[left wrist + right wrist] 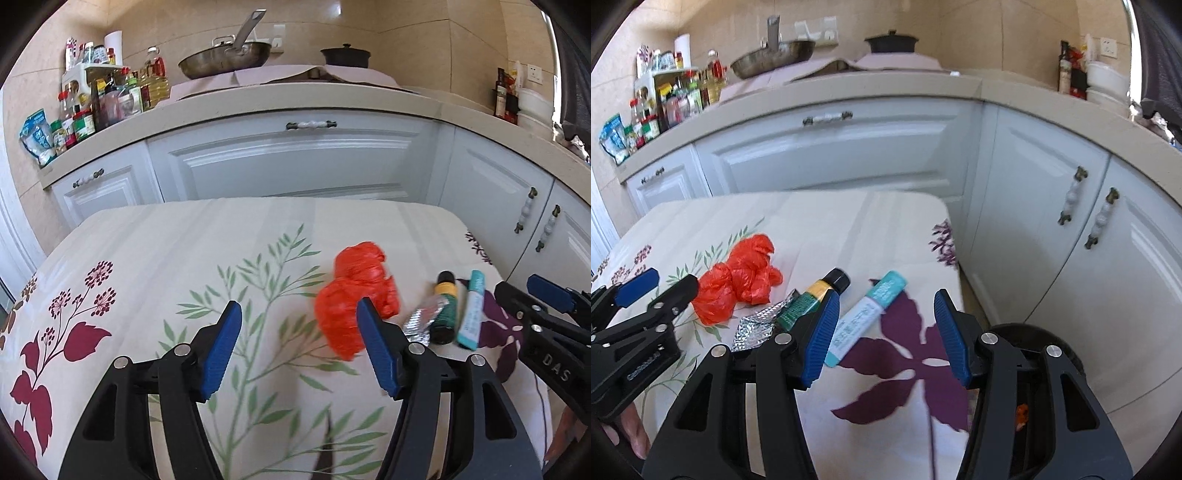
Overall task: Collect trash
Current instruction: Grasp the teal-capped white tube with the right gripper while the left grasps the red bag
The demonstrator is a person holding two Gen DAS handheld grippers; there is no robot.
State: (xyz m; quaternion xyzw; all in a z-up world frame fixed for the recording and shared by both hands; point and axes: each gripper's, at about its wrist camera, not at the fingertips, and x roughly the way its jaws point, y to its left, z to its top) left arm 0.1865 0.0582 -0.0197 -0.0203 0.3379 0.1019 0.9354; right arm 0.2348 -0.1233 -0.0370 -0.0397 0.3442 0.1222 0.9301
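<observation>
A crumpled red plastic bag (352, 295) lies on the floral tablecloth (166, 251); it also shows in the right wrist view (738, 280). Beside it lie a squeezed green-yellow tube with a foil end (443, 310) (809, 299) and a teal-white packet (472, 310) (868, 314). My left gripper (299, 325) is open and empty, its right finger just in front of the bag. My right gripper (886, 317) is open and empty, with the teal packet between and just beyond its fingertips.
White kitchen cabinets (295, 158) and a beige counter stand behind the table, with a wok (225, 59), a black pot (345, 55) and many bottles (110, 96). A dark round bin (1034, 343) sits low at the table's right edge (956, 266).
</observation>
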